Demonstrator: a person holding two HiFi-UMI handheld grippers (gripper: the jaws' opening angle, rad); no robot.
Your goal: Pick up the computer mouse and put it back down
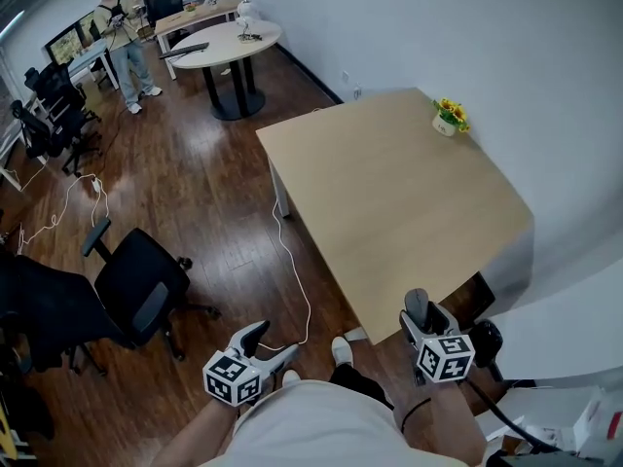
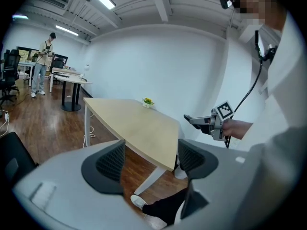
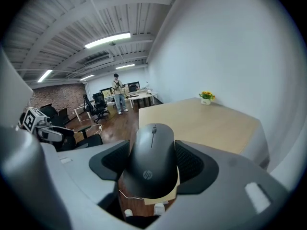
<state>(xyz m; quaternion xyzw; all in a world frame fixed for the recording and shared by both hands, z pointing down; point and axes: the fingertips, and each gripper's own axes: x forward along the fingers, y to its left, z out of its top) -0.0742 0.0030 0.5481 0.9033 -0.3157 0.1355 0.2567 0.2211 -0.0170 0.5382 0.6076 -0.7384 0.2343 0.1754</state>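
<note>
Overhead, mouse (image 1: 417, 305) half-hidden in right tongs (image 1: 421, 321)

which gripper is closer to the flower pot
Right. The right gripper, holding the mouse, is at the table edge facing the pot; the left gripper hangs farther off, over the floor.

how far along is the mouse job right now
Pickup looks done: the right gripper is shut on the computer mouse, held in the air near the table edge. The left gripper is open and empty. Left to do: set it back down and release.
</note>
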